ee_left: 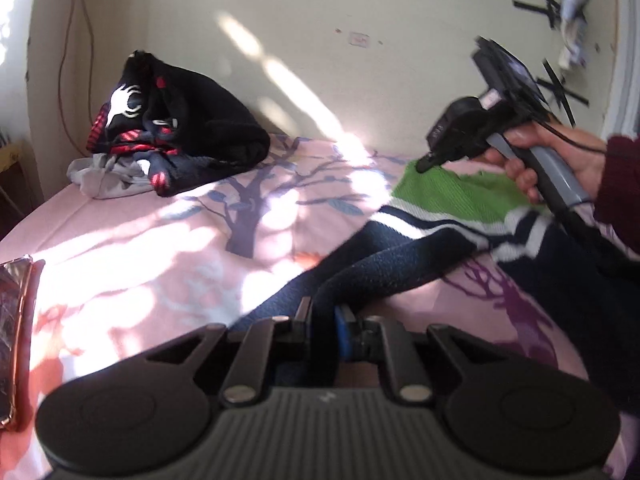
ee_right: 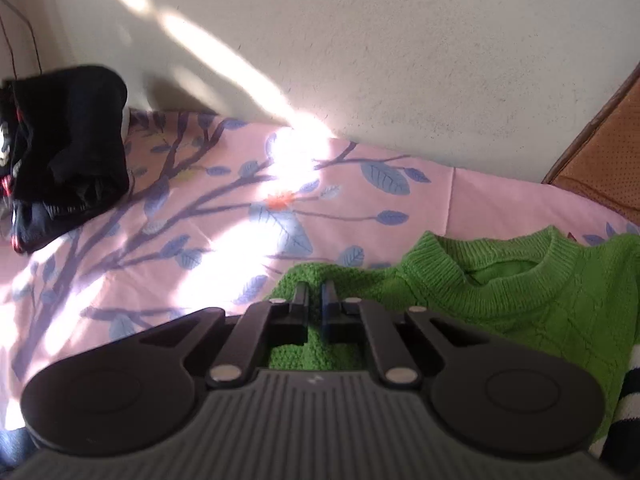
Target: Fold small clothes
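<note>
A small knit sweater point(ee_left: 448, 196) lies on the bed, green at the top, then white and navy stripes, then navy. In the left wrist view my left gripper point(ee_left: 322, 314) is shut on a raised fold of its navy part point(ee_left: 384, 268). A person's hand point(ee_left: 560, 156) holds my right gripper point(ee_left: 424, 166), whose tip is down on the green corner. From the right wrist view, the right gripper point(ee_right: 315, 292) is shut on the green shoulder edge of the sweater point(ee_right: 520, 300), left of the round neck opening point(ee_right: 504, 268).
The pink bedsheet point(ee_left: 160, 240) with a tree print covers the bed, in bright sun patches. A pile of dark clothes point(ee_left: 176, 128) point(ee_right: 68, 152) sits at the far left by the wall. A shiny flat object point(ee_left: 12, 340) lies at the left edge. A brown cushion point(ee_right: 600, 160) stands far right.
</note>
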Tool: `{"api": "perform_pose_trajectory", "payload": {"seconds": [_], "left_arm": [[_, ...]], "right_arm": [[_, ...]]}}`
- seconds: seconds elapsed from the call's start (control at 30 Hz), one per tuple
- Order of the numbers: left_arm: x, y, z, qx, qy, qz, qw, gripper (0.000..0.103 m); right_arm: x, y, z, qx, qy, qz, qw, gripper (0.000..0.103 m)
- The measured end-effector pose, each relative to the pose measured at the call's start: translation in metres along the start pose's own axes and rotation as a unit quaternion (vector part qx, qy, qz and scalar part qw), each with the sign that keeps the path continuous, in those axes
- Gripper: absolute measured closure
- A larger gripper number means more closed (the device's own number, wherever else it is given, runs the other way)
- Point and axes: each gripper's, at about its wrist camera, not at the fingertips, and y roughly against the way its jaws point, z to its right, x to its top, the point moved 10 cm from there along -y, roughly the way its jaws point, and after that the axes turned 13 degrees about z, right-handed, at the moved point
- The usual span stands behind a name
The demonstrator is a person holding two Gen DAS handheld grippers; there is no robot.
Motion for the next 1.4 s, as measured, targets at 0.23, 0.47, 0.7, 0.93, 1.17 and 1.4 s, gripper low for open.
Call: {"api": "perform_pose_trajectory", "payload": {"seconds": [0.23,0.47,0.7,0.93,1.17,1.4], "left_arm": [[0.093,-0.011,-0.048,0.030,0.040,0.085,0.9951,0.092],[0.088,-0.055,-0.067,0.064,0.076,0.033,0.9945,0.083],[0.040,-0.016,-0.005,-0.075,0.114,-0.021,0.9904,0.057],[-0.013,0.020,0.086,-0.219,0.145,-0.105,0.9593,0.050],[-0.047,0.036,0.126,-0.235,0.154,-0.172,0.9441,0.041],[-0.060,0.042,0.142,-0.195,0.146,-0.197,0.9497,0.043]], "right_arm": [[0.105,0.013,-0.023,0.010,-0.051,0.102,0.993,0.095],[0.074,-0.048,-0.024,-0.036,-0.032,0.060,0.997,0.069],[0.065,0.046,0.008,0.019,-0.003,0.091,0.996,0.068],[0.007,0.193,0.087,-0.025,0.108,0.124,0.986,0.043],[-0.120,0.242,0.105,0.017,0.094,0.045,0.994,0.035],[-0.153,0.231,0.097,0.028,0.113,0.044,0.992,0.086]]}}
